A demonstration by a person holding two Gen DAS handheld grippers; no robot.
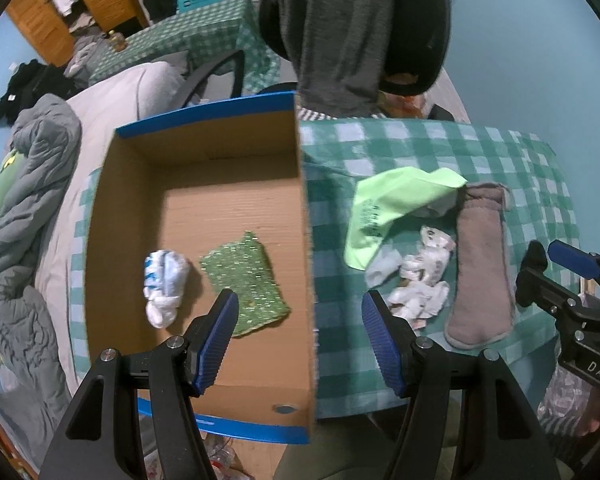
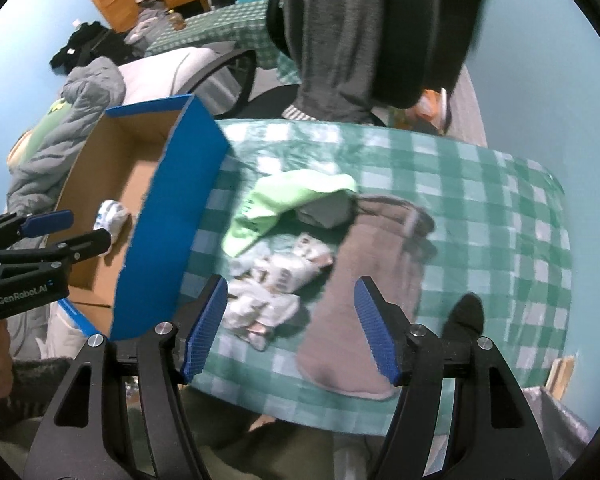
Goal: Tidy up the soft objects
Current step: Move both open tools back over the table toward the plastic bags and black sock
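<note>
Both tools gape empty; only the left tool view shows the box's green sponge.

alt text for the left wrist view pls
The open left gripper hovers over the right wall of a cardboard box holding a white sock bundle and a green sponge cloth. On the checked tablecloth lie a lime cloth and grey sock.

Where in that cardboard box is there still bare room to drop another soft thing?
The far half of the box, behind the white sock bundle and green sponge cloth, is bare cardboard. It is crowded on the checked tablecloth around the lime cloth and grey mitt.
</note>
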